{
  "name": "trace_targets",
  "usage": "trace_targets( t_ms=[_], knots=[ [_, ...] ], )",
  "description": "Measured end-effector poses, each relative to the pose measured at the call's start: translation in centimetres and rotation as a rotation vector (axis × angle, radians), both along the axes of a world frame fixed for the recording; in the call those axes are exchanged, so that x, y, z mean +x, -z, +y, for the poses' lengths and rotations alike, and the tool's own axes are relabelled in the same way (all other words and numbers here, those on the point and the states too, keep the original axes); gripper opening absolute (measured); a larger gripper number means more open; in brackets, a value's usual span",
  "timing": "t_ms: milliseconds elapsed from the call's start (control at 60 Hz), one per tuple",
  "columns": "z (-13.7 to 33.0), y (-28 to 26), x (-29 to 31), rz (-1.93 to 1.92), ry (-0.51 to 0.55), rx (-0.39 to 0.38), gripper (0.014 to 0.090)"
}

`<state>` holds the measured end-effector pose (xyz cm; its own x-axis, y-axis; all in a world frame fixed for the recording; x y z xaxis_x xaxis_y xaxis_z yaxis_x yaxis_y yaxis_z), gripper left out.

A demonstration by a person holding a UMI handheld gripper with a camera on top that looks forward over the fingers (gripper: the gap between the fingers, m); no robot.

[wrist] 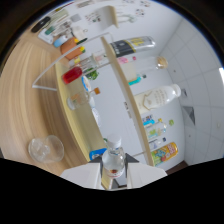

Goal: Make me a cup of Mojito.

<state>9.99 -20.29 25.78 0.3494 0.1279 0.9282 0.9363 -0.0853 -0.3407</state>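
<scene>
My gripper [114,172] is shut on a small clear glass bottle [114,159], whose neck sticks out ahead of the two white fingers [85,176]. The whole scene appears turned on its side. An empty clear glass cup [45,148] stands on the wooden table [25,95], off to the left of the fingers and apart from them. Beyond the fingers, a small clear glass [80,100] stands on the wooden shelf board [75,125].
Beyond the fingers is a two-board wooden shelf against a white wall. It carries a large bottle with a dark label [132,46], a white bottle [160,97], a colourful can [165,152], a red jar [72,75] and several small containers.
</scene>
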Motion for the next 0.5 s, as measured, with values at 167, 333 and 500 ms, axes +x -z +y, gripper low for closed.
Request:
trace_targets(
  t_ms=[167,333,500],
  knots=[
    [-1.0,-0.5,1.9,0.558,0.057,-0.009,0.0339],
    [-1.0,4.7,3.2,0.931,0.117,-0.112,0.0339],
    [-0.5,12.6,4.0,1.106,0.215,-0.256,0.0337]
  ],
)
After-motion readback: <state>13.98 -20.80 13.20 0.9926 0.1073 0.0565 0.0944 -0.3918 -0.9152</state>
